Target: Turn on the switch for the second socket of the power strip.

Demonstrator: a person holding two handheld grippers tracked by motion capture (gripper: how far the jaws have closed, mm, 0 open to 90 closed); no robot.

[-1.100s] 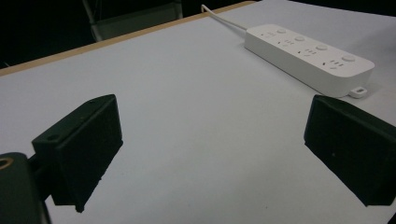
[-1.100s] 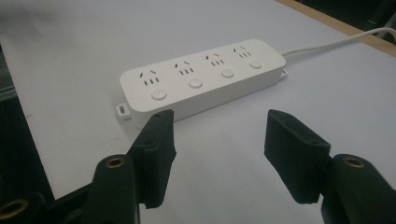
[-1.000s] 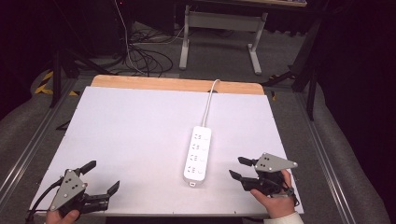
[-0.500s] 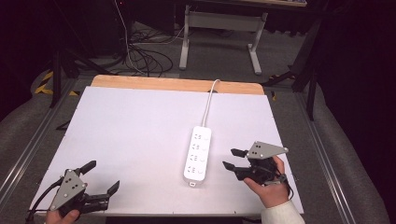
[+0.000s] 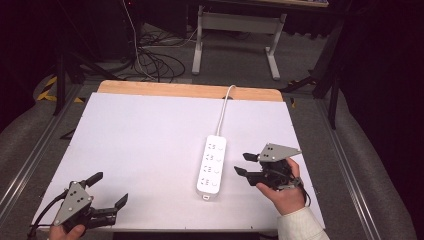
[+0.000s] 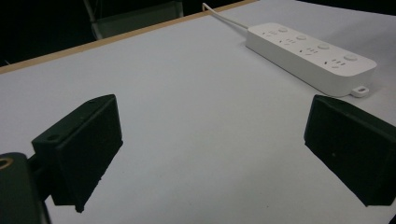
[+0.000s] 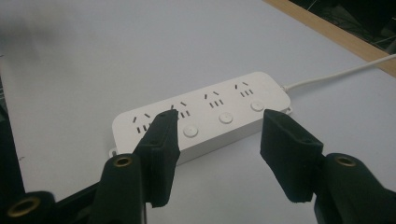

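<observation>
Cord (image 5: 226, 107) end cut off past table (image 5: 150, 130)

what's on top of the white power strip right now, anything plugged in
Nothing rests on the power strip: its four sockets and buttons are bare, no plugs. The right tool hangs open beside it, its left jaw covering part of one socket in the right gripper view.

- The left hand-held gripper (image 6: 212, 154) has its two black jaws spread wide, with bare white counter (image 6: 196, 112) between them.
- A white power strip (image 6: 310, 53) lies flat at upper right, near the right jaw but apart from it.
- Its white cord (image 6: 224, 17) runs toward the counter's wooden far edge (image 6: 116, 39).
</observation>
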